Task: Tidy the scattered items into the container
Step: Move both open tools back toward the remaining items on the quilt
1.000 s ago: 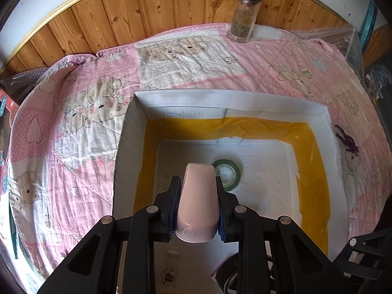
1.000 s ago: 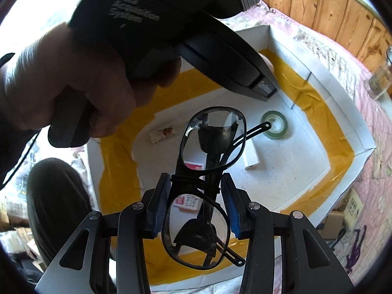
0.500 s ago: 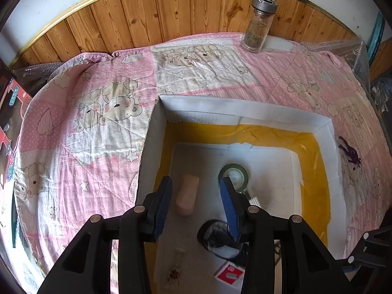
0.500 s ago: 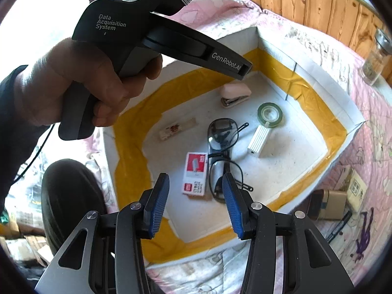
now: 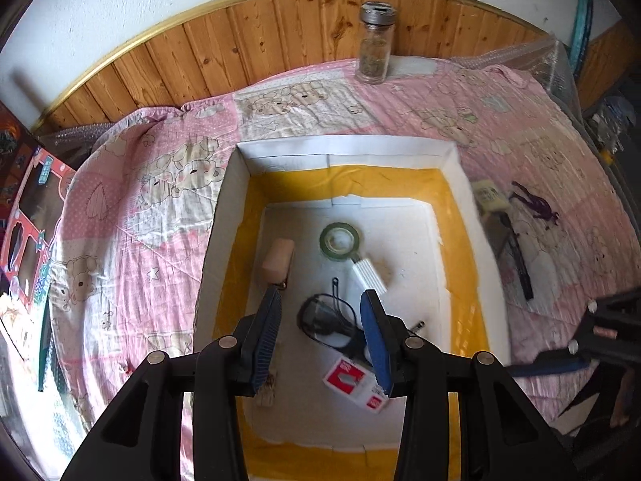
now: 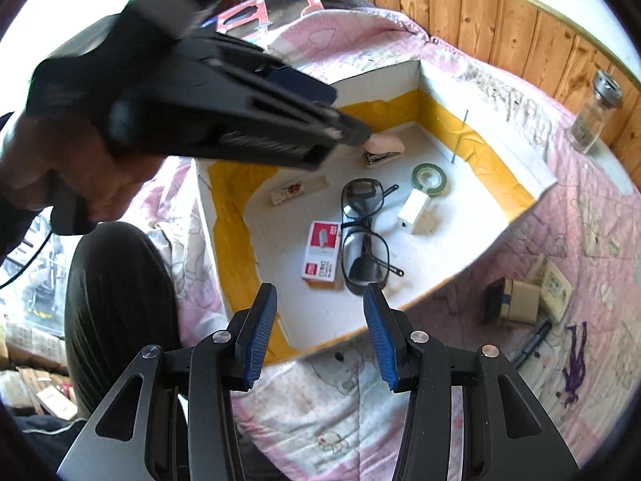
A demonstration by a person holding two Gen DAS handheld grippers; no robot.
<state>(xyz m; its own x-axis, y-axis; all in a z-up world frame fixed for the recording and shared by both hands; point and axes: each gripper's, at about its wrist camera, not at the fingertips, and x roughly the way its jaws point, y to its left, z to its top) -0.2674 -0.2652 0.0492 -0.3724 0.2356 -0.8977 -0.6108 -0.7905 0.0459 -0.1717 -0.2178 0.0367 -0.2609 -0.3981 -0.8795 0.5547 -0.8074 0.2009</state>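
Left gripper point(image 5: 320, 336), jaws spread wide with nothing between them, held above the near end of the white box point(image 5: 224, 216). Directly below and between its blue pads point(image 5: 266, 336) lie the black-framed glasses point(image 5: 324, 322) on the box floor; the red-and-white staple packet point(image 5: 356, 382) lies just beneath the right-hand pad, touching the glasses. Ahead and slightly left of the tips, the pink stapler point(image 5: 277, 260) rests near the box's left wall. Ahead and right, the white ribbed adapter point(image 5: 370, 276) touches the green tape roll point(image 5: 339, 239) beyond it. Farther off, past the box, a glass jar point(image 5: 374, 50) stands upright on the pink quilt point(image 5: 132, 208) against the wood panelling.

Right gripper point(image 6: 320, 336), jaws likewise spread and empty, held over the quilt just outside the box's near edge. Ahead of its tips the same glasses point(image 6: 362, 236) and staple packet point(image 6: 321, 255) lie side by side inside the box point(image 6: 521, 160); a narrow printed card point(image 6: 298, 189) lies beyond them to the left. To the right of the tips, outside the box, a small cardboard carton point(image 6: 517, 300) and a beige socket piece point(image 6: 555, 286) remain on the quilt. Up and left, a hand point(image 6: 48, 160) grips the other tool's handle.
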